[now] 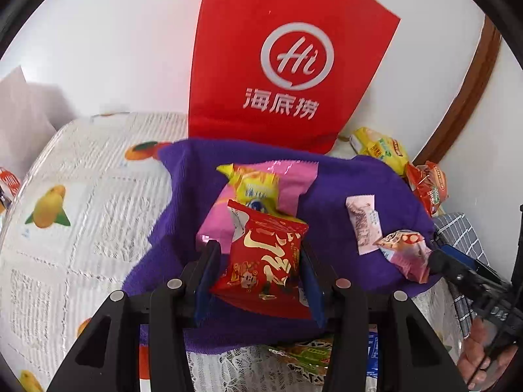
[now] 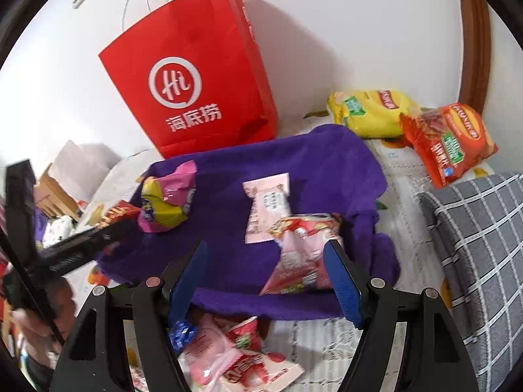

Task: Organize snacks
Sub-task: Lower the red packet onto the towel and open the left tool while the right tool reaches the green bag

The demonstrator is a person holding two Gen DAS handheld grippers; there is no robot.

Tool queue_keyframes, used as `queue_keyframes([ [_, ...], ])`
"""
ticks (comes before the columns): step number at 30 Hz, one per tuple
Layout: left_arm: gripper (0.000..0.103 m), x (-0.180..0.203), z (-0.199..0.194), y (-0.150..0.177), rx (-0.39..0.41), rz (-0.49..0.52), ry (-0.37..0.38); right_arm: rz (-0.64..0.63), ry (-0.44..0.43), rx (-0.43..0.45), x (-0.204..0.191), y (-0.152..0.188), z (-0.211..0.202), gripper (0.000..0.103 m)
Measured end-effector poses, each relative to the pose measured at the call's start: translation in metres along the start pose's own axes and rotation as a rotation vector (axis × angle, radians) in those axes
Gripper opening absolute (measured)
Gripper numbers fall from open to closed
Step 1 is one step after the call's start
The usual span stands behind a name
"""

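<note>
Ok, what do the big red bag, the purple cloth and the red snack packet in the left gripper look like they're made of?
Red bag: probably matte paper; stiff creased panels, thin cord handles.
Purple cloth: soft plush fabric, maybe microfibre or terry; fuzzy, rumpled surface.
Red snack packet: glossy plastic film with gold metallic-looking print; it crinkles between the left gripper pads.

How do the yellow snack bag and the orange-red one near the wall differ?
The yellow bag lies farther back, next to the red paper bag; the orange-red bag sits nearer, beside the grey checked cloth. The yellow bag's end touches the purple towel; the orange-red bag lies clear of it. Both are sealed, puffy, and untouched by either tongs.
</note>
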State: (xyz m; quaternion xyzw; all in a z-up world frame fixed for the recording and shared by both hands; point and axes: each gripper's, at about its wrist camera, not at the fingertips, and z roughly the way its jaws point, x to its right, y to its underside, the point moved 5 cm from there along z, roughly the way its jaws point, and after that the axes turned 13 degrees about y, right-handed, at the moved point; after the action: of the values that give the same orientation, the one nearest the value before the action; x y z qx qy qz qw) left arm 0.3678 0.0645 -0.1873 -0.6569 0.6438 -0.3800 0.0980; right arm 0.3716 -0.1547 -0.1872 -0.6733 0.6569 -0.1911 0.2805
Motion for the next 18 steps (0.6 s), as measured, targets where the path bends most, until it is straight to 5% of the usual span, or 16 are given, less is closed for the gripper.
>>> queue_keyframes([
  [18, 0.046, -0.012, 0.002, 0.011, 0.021, -0.022, -0.028, -0.037, -0.065, 0.005, -0.010, 0.007, -0.020, 0.073],
])
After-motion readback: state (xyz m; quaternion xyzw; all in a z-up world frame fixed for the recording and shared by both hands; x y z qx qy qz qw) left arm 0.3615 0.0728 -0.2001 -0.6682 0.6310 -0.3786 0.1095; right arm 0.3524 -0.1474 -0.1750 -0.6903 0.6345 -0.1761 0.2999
